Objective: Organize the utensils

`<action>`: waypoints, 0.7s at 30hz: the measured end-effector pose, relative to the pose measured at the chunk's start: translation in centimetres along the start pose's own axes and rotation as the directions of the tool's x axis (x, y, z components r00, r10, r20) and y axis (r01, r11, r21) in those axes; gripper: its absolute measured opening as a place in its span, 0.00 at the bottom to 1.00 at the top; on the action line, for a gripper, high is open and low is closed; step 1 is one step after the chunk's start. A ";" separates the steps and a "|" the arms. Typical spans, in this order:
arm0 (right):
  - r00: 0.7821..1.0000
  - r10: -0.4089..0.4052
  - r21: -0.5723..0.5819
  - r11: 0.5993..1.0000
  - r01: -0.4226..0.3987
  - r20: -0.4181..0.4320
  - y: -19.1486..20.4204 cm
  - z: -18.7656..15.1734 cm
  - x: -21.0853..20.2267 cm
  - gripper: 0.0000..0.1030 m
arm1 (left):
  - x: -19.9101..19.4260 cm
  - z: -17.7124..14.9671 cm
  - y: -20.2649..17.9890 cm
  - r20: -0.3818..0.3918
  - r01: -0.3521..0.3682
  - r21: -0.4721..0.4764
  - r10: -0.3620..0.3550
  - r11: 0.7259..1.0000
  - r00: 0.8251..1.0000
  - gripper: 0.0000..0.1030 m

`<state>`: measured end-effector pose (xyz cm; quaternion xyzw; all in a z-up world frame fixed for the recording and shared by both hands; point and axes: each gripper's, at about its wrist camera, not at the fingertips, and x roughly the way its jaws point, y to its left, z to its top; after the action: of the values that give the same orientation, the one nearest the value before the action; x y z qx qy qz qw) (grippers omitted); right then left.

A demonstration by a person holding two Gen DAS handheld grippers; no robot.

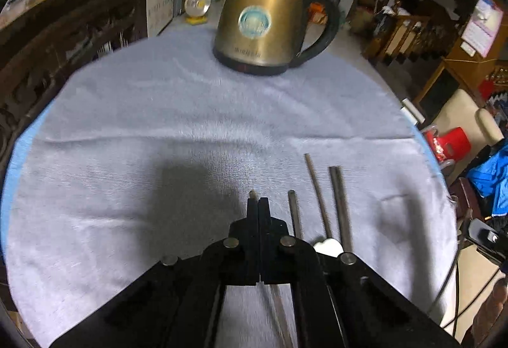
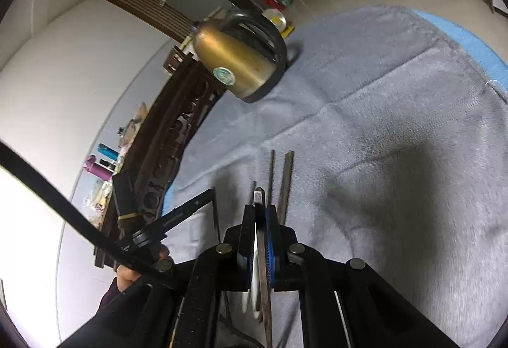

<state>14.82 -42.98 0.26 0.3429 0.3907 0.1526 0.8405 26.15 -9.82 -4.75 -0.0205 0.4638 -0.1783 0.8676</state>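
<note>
Gripping a thin metal utensil handle (image 2: 261,240) between closed pads, the right tongs (image 2: 261,221) hang over the near part of the bench (image 1: 158,113); the left tongs (image 1: 257,205) are closed too, a slim rod tip (image 1: 252,194) peeking past them, though whether it is pinched I cannot tell. Just beyond lie chopsticks (image 1: 339,205) and a white spoon (image 1: 328,246), near the right edge. These look light, stiff and slippery, best pinched mid-shaft. Ahead, grey cloth lies open up to the kettle (image 1: 266,21) at the far edge.
</note>
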 end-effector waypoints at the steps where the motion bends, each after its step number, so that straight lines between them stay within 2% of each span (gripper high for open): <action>1: 1.000 0.006 -0.004 1.000 -0.006 0.007 0.3 -0.2 -0.5 0.07 | -0.9 -0.1 0.0 0.012 0.001 0.006 -0.002 1.000 1.000 0.00; 7: 0.998 -0.001 -0.047 0.999 0.004 0.065 2.5 -2.2 -3.7 0.07 | -2.3 -0.7 0.7 0.012 -0.001 0.003 0.001 1.000 1.000 0.00; 11: 0.995 -0.002 -0.057 0.998 0.008 0.105 2.8 -3.1 -5.7 0.07 | -0.5 -1.0 1.5 -0.085 -0.004 -0.065 -0.002 0.998 0.996 0.02; 13: 0.994 -0.003 -0.042 0.999 0.008 0.109 2.4 -3.2 -6.0 0.07 | 1.1 -0.9 1.7 -0.134 -0.005 -0.089 -0.007 0.996 0.991 0.28; 15: 0.994 -0.003 -0.024 1.000 0.006 0.109 1.7 -3.2 -6.3 0.07 | 3.1 -0.6 1.9 -0.165 -0.047 -0.109 0.028 0.993 0.986 0.45; 19: 0.994 -0.001 -0.020 1.000 0.003 0.106 1.1 -3.0 -6.6 0.07 | 7.0 -0.2 1.8 -0.249 -0.095 -0.147 0.057 0.985 0.967 0.46; 20: 0.995 0.000 -0.014 1.000 0.001 0.103 0.8 -2.9 -6.5 0.07 | 7.1 -0.1 1.4 -0.217 -0.115 -0.127 0.085 0.985 0.972 0.45; 21: 0.995 0.000 -0.011 1.000 0.001 0.101 0.5 -2.8 -6.5 0.07 | 7.3 0.2 1.0 -0.217 -0.131 -0.105 0.105 0.986 0.970 0.40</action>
<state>8.43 -44.73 2.90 0.3455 0.3469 0.1370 0.8611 30.25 -11.25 -10.66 -0.0254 0.5634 -0.0995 0.8198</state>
